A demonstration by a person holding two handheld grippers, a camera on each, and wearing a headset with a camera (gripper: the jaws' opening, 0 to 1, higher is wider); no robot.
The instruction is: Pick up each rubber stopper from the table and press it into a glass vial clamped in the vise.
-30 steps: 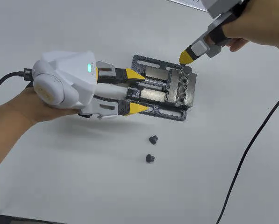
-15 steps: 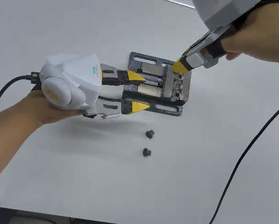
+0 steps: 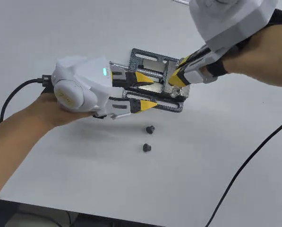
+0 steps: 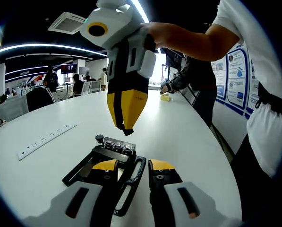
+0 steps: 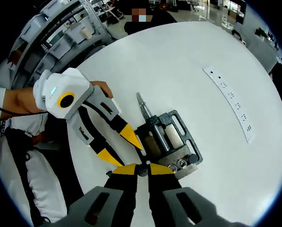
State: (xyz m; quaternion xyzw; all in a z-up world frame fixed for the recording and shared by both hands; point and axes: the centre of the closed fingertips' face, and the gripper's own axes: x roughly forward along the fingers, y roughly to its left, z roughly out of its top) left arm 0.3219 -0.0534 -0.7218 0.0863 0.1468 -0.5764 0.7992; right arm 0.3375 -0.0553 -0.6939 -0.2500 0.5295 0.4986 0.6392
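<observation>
**Stopper-pressing step, head view and both gripper views.** My right gripper [image 3: 175,81] is clenched on a dark stopper [image 5: 141,170]. It hangs tip-down directly over the vise [image 3: 159,64], just above the row of vials [image 4: 116,144] clamped in it. I hold it steep so the stopper meets a vial mouth squarely. I cannot tell whether stopper and glass touch.

My left gripper [image 3: 149,91] is released, jaws spread. One tip is over the vise's base and the other just beside its outer edge (a bracing stance, I judge, so the vise cannot skid under the push). I cannot tell whether those tips rest on the vise.

The end vial [image 4: 99,138] of the row wears a dark cap, so I judge one stopper is seated. The others beside it look open.

Two loose stoppers [image 3: 150,128] [image 3: 146,147] lie on the table [image 3: 84,179] near the vise, on its side toward me. They are apart from each other, awaiting later rounds.
</observation>
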